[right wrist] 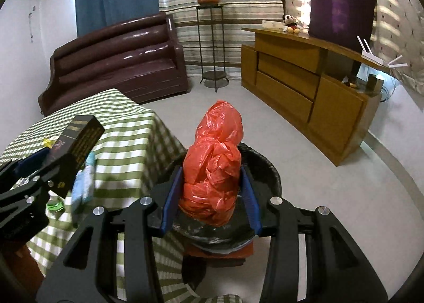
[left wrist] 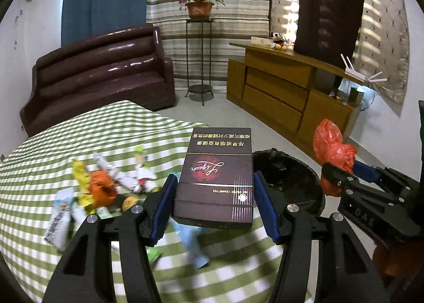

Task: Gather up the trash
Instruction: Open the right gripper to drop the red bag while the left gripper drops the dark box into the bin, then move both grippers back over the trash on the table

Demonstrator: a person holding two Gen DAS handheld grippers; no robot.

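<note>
Gripper on the right [right wrist: 210, 191] clutched a red plastic bag [right wrist: 213, 159] above the black bin [right wrist: 267, 167], left gripper [left wrist: 213, 199] clamping a cigarette box [left wrist: 216, 175] beside it; next, I judged, both needed releasing over the bin

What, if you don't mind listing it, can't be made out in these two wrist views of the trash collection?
- Left wrist view: the wrappers on the checked tablecloth are motion-blurred, so their labels are unreadable.
- Right wrist view: the red plastic bag in the right gripper hides most of the black bin interior.
- Left wrist view: the cigarette box in the left gripper covers the table edge behind it.
</note>
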